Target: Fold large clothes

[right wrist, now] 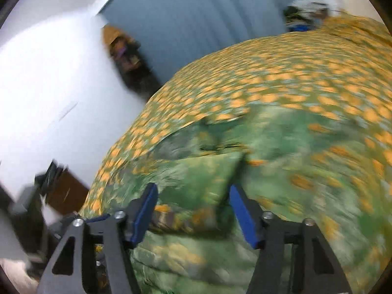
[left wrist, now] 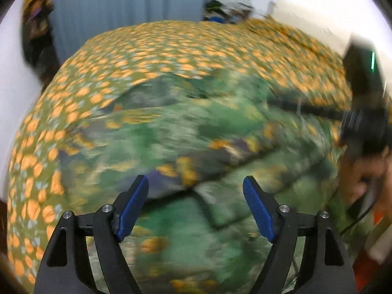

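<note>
Now the green cloth (left wrist: 196, 132) lies just ahead of and below both tools, its folded edge running across them. The left gripper (left wrist: 196, 196) is wide open and empty. The right gripper (right wrist: 193, 203) is half open, pinching nothing.

Heavy motion blur; bright fisheye views
</note>
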The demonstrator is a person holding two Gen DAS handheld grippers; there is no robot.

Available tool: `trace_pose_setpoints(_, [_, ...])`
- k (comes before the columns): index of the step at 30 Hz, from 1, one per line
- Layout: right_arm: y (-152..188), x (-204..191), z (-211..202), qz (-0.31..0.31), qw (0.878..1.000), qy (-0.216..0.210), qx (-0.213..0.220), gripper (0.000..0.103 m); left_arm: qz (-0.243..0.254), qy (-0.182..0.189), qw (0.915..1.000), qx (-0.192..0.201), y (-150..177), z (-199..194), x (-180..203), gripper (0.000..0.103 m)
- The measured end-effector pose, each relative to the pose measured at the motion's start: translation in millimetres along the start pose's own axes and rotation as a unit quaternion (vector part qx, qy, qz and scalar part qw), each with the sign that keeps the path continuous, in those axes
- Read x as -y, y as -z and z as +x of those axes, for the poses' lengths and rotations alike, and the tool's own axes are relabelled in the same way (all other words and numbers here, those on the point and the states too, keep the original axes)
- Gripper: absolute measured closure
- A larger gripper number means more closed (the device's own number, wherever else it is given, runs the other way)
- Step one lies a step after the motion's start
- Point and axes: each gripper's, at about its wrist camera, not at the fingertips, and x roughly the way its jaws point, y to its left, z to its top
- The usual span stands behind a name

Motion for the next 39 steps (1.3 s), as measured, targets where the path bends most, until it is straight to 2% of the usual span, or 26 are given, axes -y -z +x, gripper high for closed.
trace_pose_setpoints(1, [4,-2,19,-0.010,0.999,0.008,-0.032,0.042,-0.016,-0.005,0.9999,0.003,-3,0,-11,0.019])
trace_pose_setpoints(3, [19,1,51,-0.015,0.994,0.050,-0.092,0.044,-0.050,-0.027,0.9984,0.007,-11,6,-40,0.019])
trace_pose_setpoints(4, [27,4,62,-0.014,0.991,0.065,-0.112,0.044,-0.062,-0.032,0.9975,0.002,-13,14,-51,0.019])
trace_pose_setpoints(5, [32,7,66,-0.010,0.991,0.070,-0.113,0.044,-0.073,-0.040,0.9965,-0.004,-11,24,-62,0.021])
trace_pose_setpoints(7, [36,9,65,-0.003,0.993,0.067,-0.102,0.044,-0.089,-0.054,0.9943,-0.021,-4,44,-78,0.038])
trace_pose_setpoints(8, [35,9,64,0.000,0.993,0.066,-0.101,0.044,-0.100,-0.056,0.9925,-0.042,2,60,-87,0.052])
trace_pose_setpoints(9, [35,10,64,0.002,0.993,0.065,-0.102,0.044,-0.108,-0.057,0.9905,-0.064,10,76,-94,0.057])
trace_pose_setpoints(10, [35,10,64,0.002,0.993,0.065,-0.103,0.044,-0.112,-0.054,0.9895,-0.074,15,85,-99,0.058])
trace_pose_setpoints(12, [36,10,65,-0.004,0.992,0.068,-0.108,0.044,-0.121,-0.039,0.9892,-0.073,25,97,-102,0.059])
trace_pose_setpoints(18, [41,10,65,-0.018,0.992,0.075,-0.103,0.044,-0.097,-0.052,0.9893,-0.095,15,90,-92,0.059])
trace_pose_setpoints(20, [41,13,64,-0.014,0.993,0.069,-0.099,0.044,-0.090,-0.055,0.9894,-0.100,2,76,-88,0.058])
trace_pose_setpoints(24, [41,12,64,-0.011,0.993,0.064,-0.095,0.044,-0.083,-0.026,0.9933,-0.075,-33,64,-87,0.049])
trace_pose_setpoints(27, [42,11,64,-0.013,0.993,0.066,-0.096,0.044,-0.086,-0.025,0.9941,-0.061,-64,81,-90,0.049])
trace_pose_setpoints(29, [42,12,63,-0.013,0.993,0.065,-0.096,0.044,-0.110,-0.030,0.9922,-0.050,-76,101,-98,0.049])
trace_pose_setpoints(32, [43,13,63,-0.012,0.993,0.062,-0.096,0.044,-0.152,-0.033,0.9869,-0.040,-72,129,-117,0.049])
trace_pose_setpoints(35, [43,13,62,-0.011,0.994,0.061,-0.095,0.044,-0.153,-0.033,0.9855,-0.066,-51,163,-126,0.048])
trace_pose_setpoints(39, [44,13,64,-0.015,0.993,0.064,-0.096,0.044,-0.147,-0.030,0.9879,-0.039,-38,162,-124,0.047])
